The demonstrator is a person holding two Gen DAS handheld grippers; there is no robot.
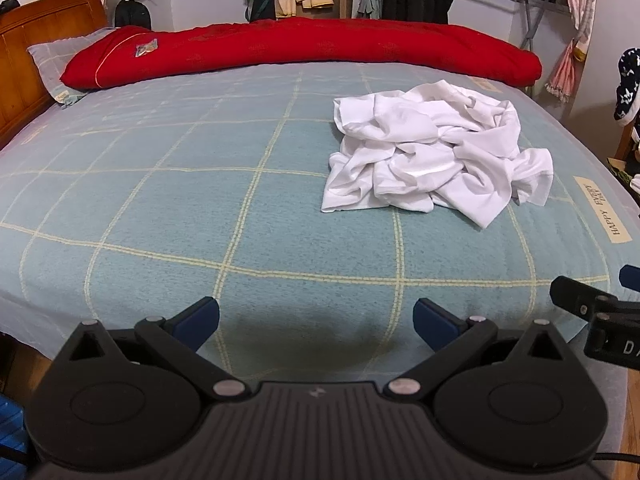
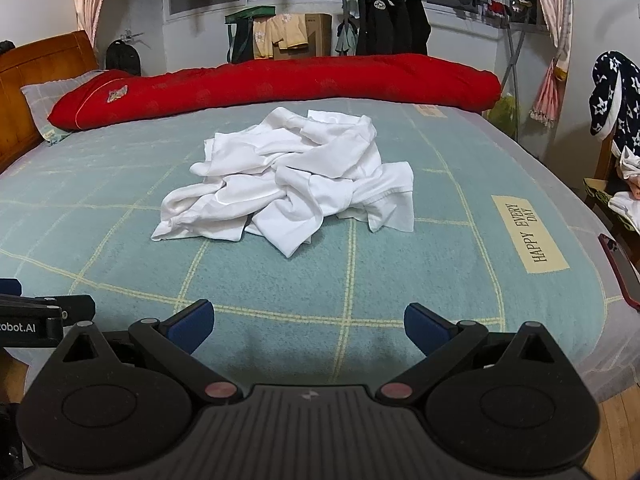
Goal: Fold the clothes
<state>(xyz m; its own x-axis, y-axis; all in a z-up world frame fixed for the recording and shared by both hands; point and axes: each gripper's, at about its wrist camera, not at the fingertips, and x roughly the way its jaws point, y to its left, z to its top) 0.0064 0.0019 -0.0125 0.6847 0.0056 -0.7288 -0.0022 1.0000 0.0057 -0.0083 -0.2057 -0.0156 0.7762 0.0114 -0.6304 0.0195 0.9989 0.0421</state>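
Note:
A crumpled white garment [image 1: 432, 152] [image 2: 296, 184] lies in a heap on the blue-green checked bed cover [image 1: 200, 184] [image 2: 460, 240], right of centre in the left wrist view and near the middle in the right wrist view. My left gripper [image 1: 316, 320] hovers open at the bed's near edge, well short of the garment, with nothing between its fingers. My right gripper [image 2: 308, 322] is also open and empty, held at the near edge in front of the heap. Part of the right gripper's body [image 1: 596, 316] shows at the right of the left wrist view.
A long red quilt [image 1: 304, 48] [image 2: 280, 84] lies rolled along the far side of the bed, beside a grey pillow [image 1: 60, 64]. A wooden headboard [image 1: 24, 64] stands at the left. Hanging clothes [image 2: 392, 24] and a rack fill the back. A dark phone-like object [image 2: 620, 276] rests at the bed's right edge.

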